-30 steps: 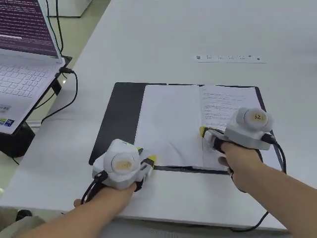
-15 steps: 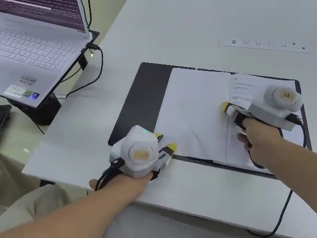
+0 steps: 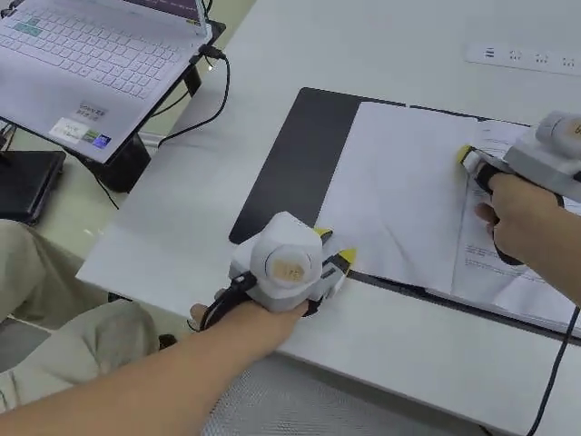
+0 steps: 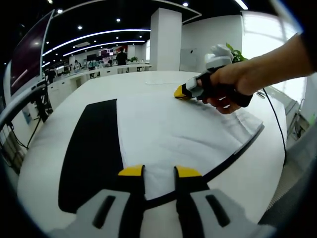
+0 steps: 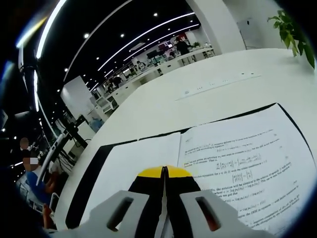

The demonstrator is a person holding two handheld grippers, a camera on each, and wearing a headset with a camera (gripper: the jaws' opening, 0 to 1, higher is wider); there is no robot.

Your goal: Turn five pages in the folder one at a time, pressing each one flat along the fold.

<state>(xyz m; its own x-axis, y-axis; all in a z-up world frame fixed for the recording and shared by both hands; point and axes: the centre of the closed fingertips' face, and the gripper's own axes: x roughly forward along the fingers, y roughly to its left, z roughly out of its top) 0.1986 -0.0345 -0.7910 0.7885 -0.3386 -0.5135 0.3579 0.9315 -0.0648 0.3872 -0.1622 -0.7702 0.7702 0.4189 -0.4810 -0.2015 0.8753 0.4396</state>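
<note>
The folder (image 3: 289,168), a flat black cover with smooth white pages, lay open on the matte white table (image 3: 272,54), its near edge close to the table's front. The left gripper (image 3: 334,245) sat at the blank left page's (image 3: 399,182) near corner, yellow-tipped jaws a narrow gap apart. The right gripper (image 3: 465,155) rested by the fold on the printed page (image 5: 247,158), jaws closed together. A laptop (image 3: 100,45) stood well left, and a power strip (image 3: 526,56) lay beyond.
</note>
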